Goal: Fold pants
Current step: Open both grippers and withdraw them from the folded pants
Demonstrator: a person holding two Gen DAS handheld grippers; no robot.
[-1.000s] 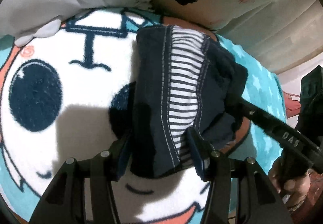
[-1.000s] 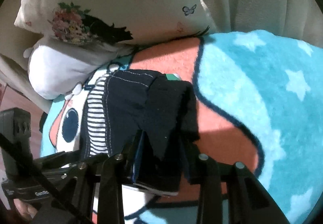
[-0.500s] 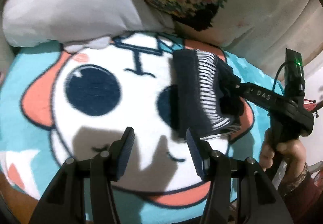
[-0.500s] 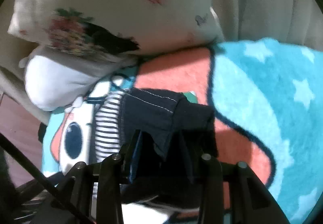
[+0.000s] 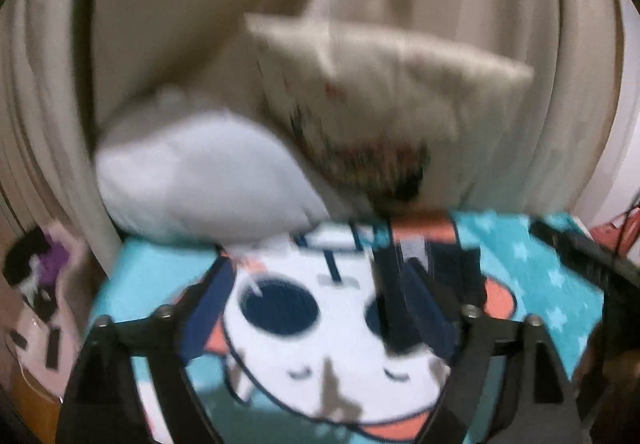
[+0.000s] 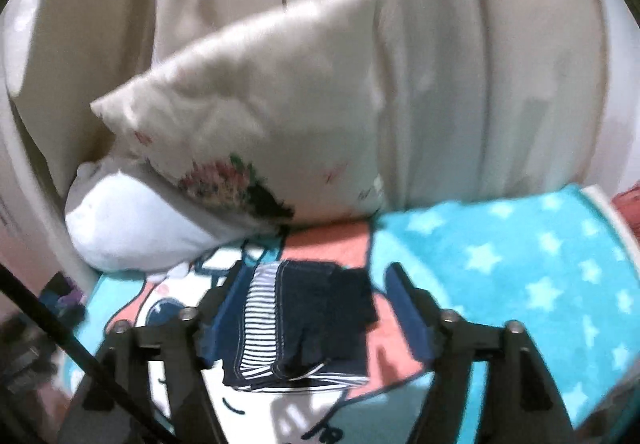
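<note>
A moment before, both my tongs pinched the small dark blue pants with the striped lining (image 6: 296,328); now my right tongs (image 6: 312,320) were opening wide and had let go, and my left tongs (image 5: 320,308) were opening too, with nothing in them; both had lifted up and back; the pants lay folded in a small pile on the fluffy blue cartoon blanket (image 6: 540,268), so I thought the folding was about done; behind sat a cream flowered pillow (image 6: 272,115) and a plain white pillow (image 6: 128,228), near but not touching; nothing stood in my way.
</note>
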